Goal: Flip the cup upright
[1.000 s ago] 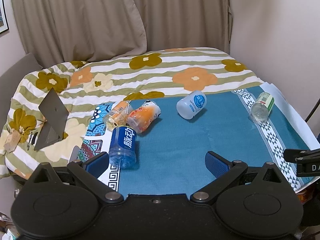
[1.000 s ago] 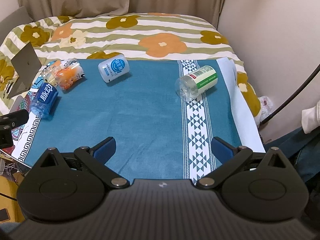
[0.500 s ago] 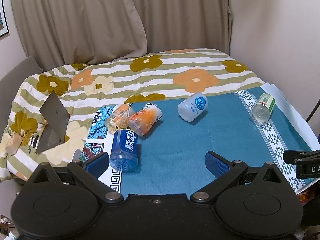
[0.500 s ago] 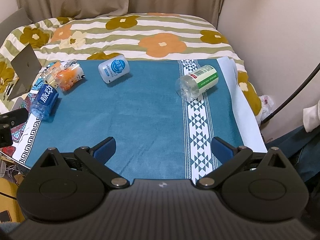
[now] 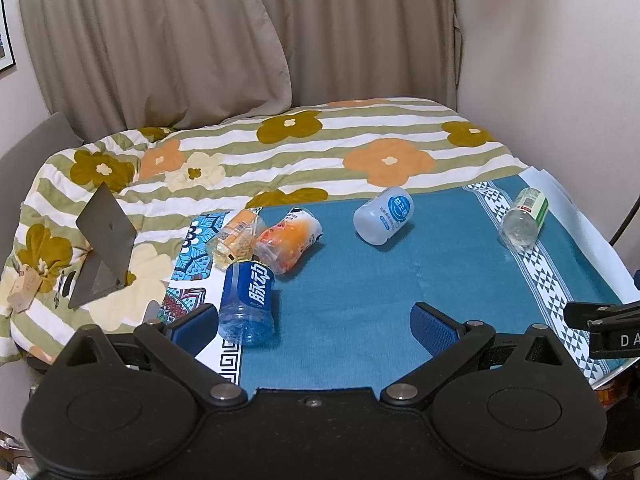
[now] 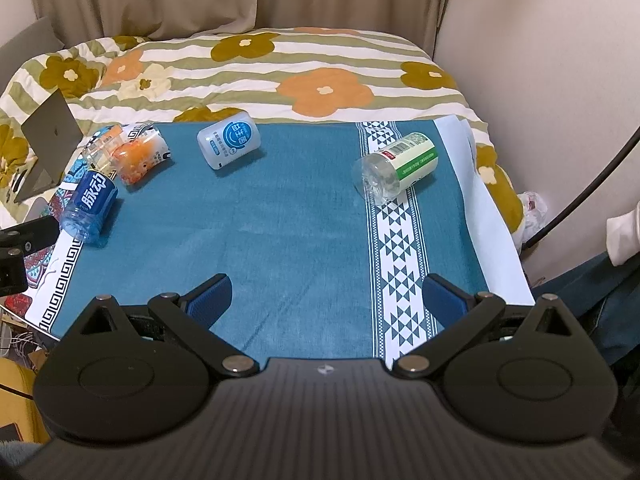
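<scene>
- Five cups cut from drink bottles lie on their sides on a teal cloth point(image 6: 280, 220) spread over the foot of a bed; none stands upright.
- The blue-label cup point(image 5: 247, 300) lies at the cloth's left edge, its clear base toward the camera, partly on the patterned white border, just beside the left claw's left finger in the left wrist view.
- Behind it, the orange cup point(image 5: 288, 240) and the yellow-label clear cup point(image 5: 236, 236) lie side by side, touching each other; the orange one also appears to touch the blue-label cup.
- The white cup with a round blue logo point(image 6: 229, 144) lies alone near the far edge of the cloth, well apart from the others.
- The green-label clear cup point(image 6: 396, 166) lies across the white band of triangles on the right, its base toward the camera.
- The left claw point(image 5: 316, 320) hangs over the near left part of the cloth, its blue pads wide apart, gripping nothing.
- The right claw point(image 6: 326, 296) hangs over the near edge, its pads likewise spread wide, with nothing between them.
- A floral striped quilt point(image 6: 280, 68) covers the bed beyond the cloth, and a grey folding stand point(image 5: 104, 240) sits on it at the left.
- Beige curtains point(image 5: 180, 40) hang behind the bed.
</scene>
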Motion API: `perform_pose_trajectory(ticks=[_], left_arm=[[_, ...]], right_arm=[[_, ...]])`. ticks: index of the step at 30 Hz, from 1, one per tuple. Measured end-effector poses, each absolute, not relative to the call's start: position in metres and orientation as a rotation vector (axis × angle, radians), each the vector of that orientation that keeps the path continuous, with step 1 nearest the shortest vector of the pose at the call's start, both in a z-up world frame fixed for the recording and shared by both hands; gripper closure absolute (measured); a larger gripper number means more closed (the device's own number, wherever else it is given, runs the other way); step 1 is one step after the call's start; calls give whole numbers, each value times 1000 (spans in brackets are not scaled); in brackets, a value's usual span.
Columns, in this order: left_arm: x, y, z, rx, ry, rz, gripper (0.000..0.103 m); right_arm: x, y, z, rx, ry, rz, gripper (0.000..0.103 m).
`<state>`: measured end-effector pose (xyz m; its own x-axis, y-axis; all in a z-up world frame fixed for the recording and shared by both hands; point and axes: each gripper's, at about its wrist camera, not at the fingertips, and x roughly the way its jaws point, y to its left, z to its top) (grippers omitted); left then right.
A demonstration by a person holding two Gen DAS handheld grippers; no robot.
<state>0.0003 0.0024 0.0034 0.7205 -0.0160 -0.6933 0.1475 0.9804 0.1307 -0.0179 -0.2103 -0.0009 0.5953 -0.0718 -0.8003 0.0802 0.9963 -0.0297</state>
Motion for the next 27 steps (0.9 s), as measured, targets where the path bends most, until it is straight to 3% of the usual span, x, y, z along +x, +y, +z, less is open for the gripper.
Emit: perform_pose_trajectory(ticks=[27], left_arm=[[-1,16,7,168,753,-88,0]], right_arm=[[-19,-198,3,9,925,-84,0]])
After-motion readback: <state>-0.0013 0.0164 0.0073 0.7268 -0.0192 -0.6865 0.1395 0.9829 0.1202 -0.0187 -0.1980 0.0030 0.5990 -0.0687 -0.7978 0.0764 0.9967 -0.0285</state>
